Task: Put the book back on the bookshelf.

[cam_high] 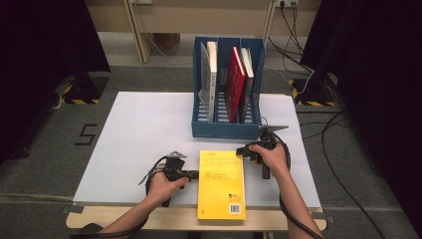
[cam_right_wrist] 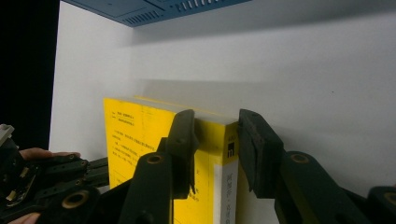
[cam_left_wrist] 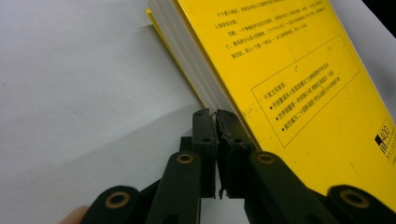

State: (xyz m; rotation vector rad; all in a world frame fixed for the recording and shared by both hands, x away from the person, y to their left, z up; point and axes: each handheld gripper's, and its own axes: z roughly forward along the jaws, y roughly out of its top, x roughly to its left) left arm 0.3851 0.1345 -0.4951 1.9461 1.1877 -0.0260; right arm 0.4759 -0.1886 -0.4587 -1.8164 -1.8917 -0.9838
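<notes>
Table (cam_high: 139, 139): a white sheet covers it, seen from above, with the person's forearms coming in from the near edge
Left gripper (cam_high: 191, 174): held in the left hand (cam_high: 161, 186), lying low and pointing right at the left long edge of the book; in the left gripper view its jaws are pressed together, with nothing between them, and their tips (cam_left_wrist: 215, 116) sit right at the page edges (whether they touch the paper I cannot tell)
Yellow book (cam_high: 222, 184): lies flat at the near middle of the table, cover with black print and a barcode facing up, its near end reaching the table's front edge
Right gripper (cam_high: 247, 150): held in the right hand (cam_high: 272, 155), at the far right corner of the book; in the right gripper view its jaws stand apart, one on each side of that corner (cam_right_wrist: 215, 133), not pressing on it
Blue file rack (cam_high: 228, 127): stands beyond the book (well apart from both grippers), holding upright books (cam_high: 234, 84) in white and red
</notes>
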